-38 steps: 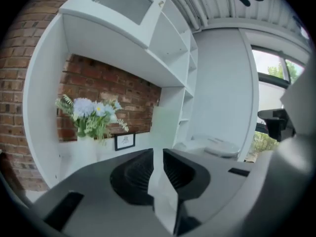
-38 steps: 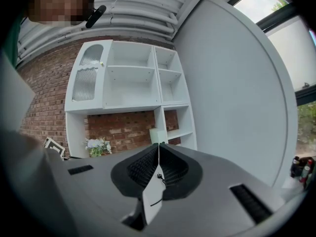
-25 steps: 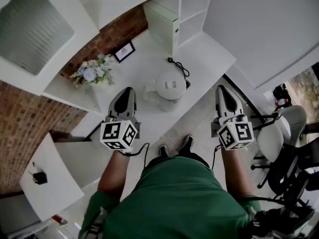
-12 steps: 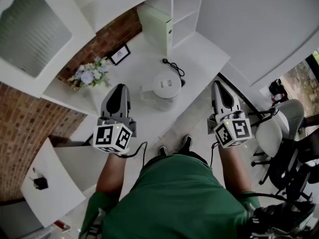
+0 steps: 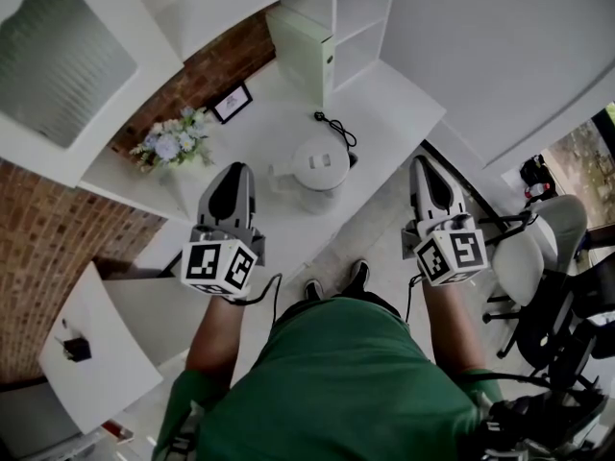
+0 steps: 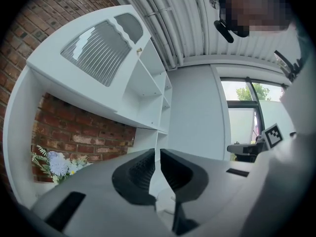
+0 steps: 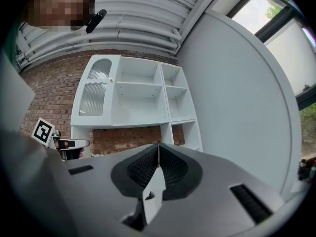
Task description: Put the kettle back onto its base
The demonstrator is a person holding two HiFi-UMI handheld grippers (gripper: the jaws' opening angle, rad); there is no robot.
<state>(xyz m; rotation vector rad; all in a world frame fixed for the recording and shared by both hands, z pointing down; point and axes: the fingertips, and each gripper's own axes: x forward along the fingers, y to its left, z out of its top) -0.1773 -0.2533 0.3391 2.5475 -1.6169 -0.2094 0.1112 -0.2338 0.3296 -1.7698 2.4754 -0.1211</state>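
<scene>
The white kettle (image 5: 320,164) stands on the white counter (image 5: 394,94), its lid facing up and a black cord (image 5: 334,128) coiled just behind it; whatever is under it is hidden. My left gripper (image 5: 235,173) hangs to the kettle's left, apart from it, with its jaws shut on nothing. My right gripper (image 5: 427,166) is held to the kettle's right, off the counter's front edge, also shut and empty. In the left gripper view the left gripper (image 6: 158,154) points level at the shelves. The right gripper (image 7: 158,149) faces the white cabinet.
A bunch of flowers (image 5: 173,142) and a small picture frame (image 5: 235,102) stand at the counter's left by the brick wall. A tall white box (image 5: 303,41) stands behind the kettle. An office chair (image 5: 538,248) is at the right, and a low white table (image 5: 96,353) at the lower left.
My left gripper has risen a little toward the camera and shifted slightly left. The right gripper and the kettle have stayed put.
</scene>
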